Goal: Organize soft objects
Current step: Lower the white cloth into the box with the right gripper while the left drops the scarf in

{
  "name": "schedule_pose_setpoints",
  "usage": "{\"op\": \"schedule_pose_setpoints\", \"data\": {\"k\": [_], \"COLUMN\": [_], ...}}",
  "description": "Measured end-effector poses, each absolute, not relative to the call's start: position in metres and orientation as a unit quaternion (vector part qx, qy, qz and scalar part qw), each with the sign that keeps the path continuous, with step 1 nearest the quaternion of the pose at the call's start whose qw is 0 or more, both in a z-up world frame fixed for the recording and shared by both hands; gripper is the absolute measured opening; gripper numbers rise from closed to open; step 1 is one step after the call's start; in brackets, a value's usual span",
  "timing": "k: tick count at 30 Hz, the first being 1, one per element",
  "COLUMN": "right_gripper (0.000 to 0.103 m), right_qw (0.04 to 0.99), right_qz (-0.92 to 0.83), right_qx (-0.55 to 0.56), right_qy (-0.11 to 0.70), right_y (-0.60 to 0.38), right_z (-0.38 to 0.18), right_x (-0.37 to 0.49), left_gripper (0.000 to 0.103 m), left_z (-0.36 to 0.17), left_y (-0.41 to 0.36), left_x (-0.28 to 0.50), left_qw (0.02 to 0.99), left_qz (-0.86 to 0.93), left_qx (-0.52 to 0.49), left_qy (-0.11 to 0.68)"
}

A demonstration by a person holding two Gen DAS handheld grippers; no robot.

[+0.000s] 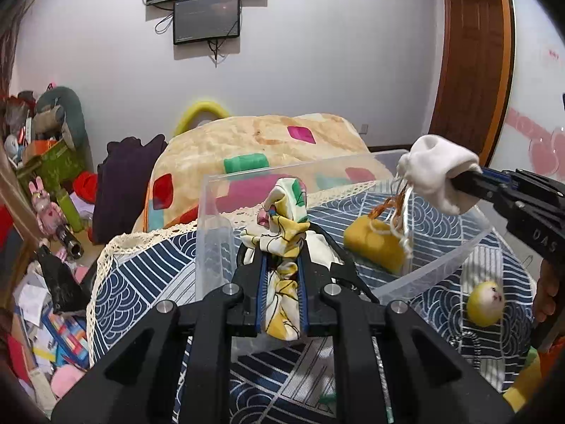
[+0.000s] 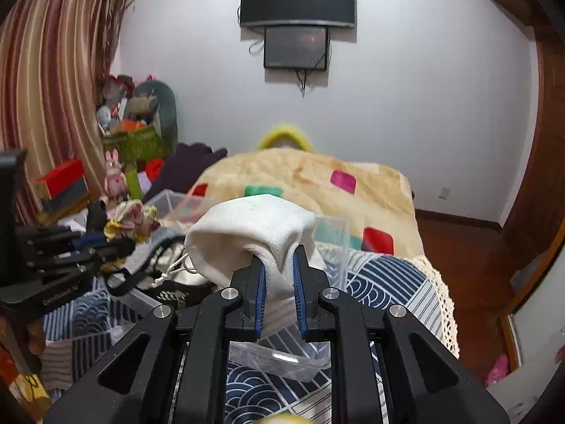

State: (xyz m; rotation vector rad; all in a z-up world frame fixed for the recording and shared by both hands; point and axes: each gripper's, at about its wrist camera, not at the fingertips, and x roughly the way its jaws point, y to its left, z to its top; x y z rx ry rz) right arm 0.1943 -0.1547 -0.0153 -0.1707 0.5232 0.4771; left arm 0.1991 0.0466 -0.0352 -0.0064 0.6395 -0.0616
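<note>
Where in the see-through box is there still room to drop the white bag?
The clear box looks bare along its near right wall, between the yellow sponge and that wall. Its left half is crowded: the left hand-held gripper holds the patterned cloth over black straps. The right hand-held gripper holds the white bag above the box.

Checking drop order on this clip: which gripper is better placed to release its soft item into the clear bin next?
Probably the left gripper: its patterned cloth hangs inside the clear bin. The right gripper holds the white pouch at the rim.
</note>
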Motion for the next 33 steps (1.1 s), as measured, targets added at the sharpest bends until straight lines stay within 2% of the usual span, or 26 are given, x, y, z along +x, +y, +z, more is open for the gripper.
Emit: {"op": "schedule_pose_setpoints", "data": {"k": [9,13,18,23,30,33], "right_gripper": [0.013,0.013,0.016,0.029,0.031,0.037], "right_qw": [0.918,0.916,0.915,0.914,0.920,0.924], "right_qz": [0.230,0.232,0.235,0.245,0.249,0.250], "right_qx": [-0.122,-0.129,-0.131,-0.122,-0.120,-0.116], "right_qy": [0.298,0.302,0.302,0.300,0.277,0.263], "right_y": [-0.148,-0.149,-0.150,-0.154,-0.155,-0.158], "right_z": [-0.035,-0.038,-0.034,-0.029,-0.016,-0.009], "right_x": [0.203,0.200,0.198,0.193,0.181,0.175], "left_gripper": [0.015,0.027,0.035,0.046,0.054,0.061], "left_z": [-0.046,-0.047,-0.046,-0.042,-0.028,-0.020], "left_y": [0.042,0.045,0.047,0.047,0.034,0.030], "left_x": [0.216,0.217,0.213,0.208,0.190,0.180], "left_qw": [0.941,0.940,0.939,0.941,0.948,0.952], "left_qz": [-0.026,-0.029,-0.027,-0.031,-0.035,-0.037], "left_qx": [0.010,-0.004,-0.008,-0.014,0.015,0.022], "left_qy": [0.337,0.341,0.342,0.337,0.315,0.303]}}
